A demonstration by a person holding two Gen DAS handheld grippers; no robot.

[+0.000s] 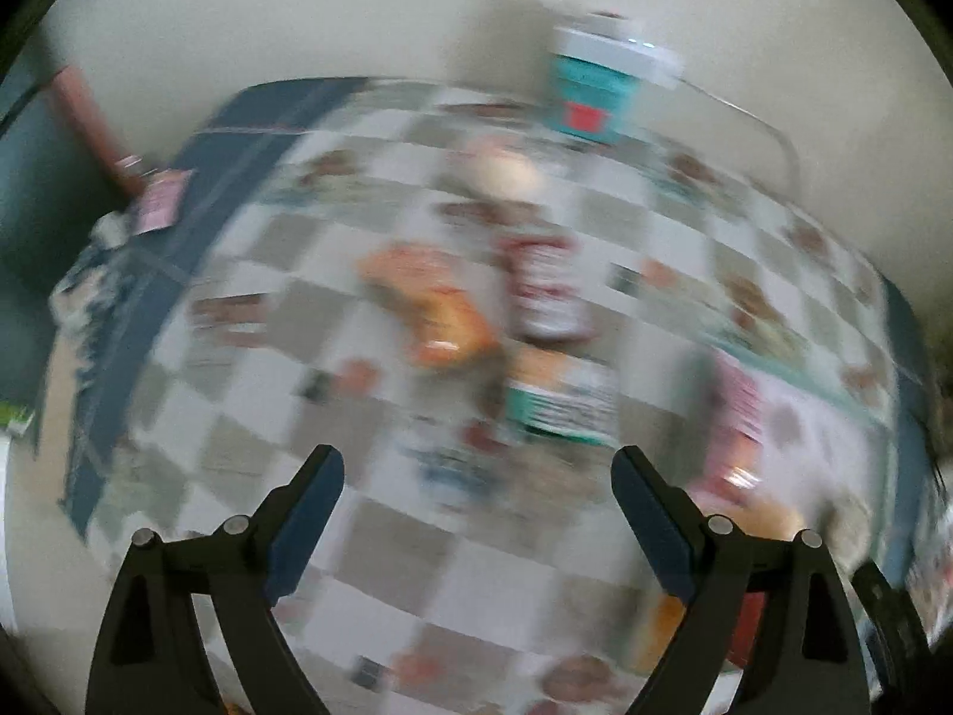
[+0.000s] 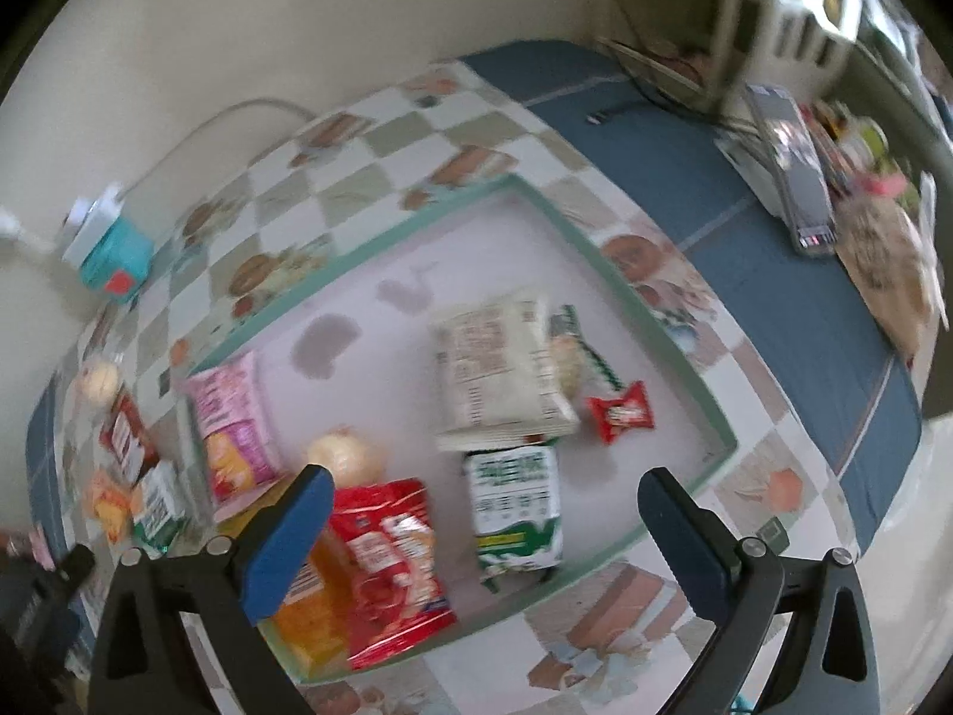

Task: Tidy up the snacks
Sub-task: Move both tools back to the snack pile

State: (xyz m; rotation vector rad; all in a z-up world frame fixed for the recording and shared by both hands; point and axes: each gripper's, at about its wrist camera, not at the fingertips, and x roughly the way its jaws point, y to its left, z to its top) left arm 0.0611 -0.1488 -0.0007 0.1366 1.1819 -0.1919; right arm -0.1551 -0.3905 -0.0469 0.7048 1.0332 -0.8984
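In the right wrist view a white tray with a green rim [image 2: 601, 250] holds several snacks: a pink packet [image 2: 235, 423], a red packet [image 2: 390, 554], an orange box [image 2: 310, 619], a green-and-white packet [image 2: 518, 512], a beige packet [image 2: 494, 369], a red candy [image 2: 619, 414] and a round bun [image 2: 345, 456]. My right gripper [image 2: 482, 530] is open and empty above them. The left wrist view is blurred. My left gripper [image 1: 476, 512] is open and empty above loose snacks: an orange packet [image 1: 429, 304], a red packet [image 1: 545, 292] and a green packet [image 1: 563, 399].
The table has a checkered cloth [image 2: 369, 137] with a blue border [image 2: 685, 155]. A teal box with a white top [image 1: 589, 89] stands at the back by the wall; it also shows in the right wrist view [image 2: 110, 250]. Clutter lies at the far right [image 2: 834, 190].
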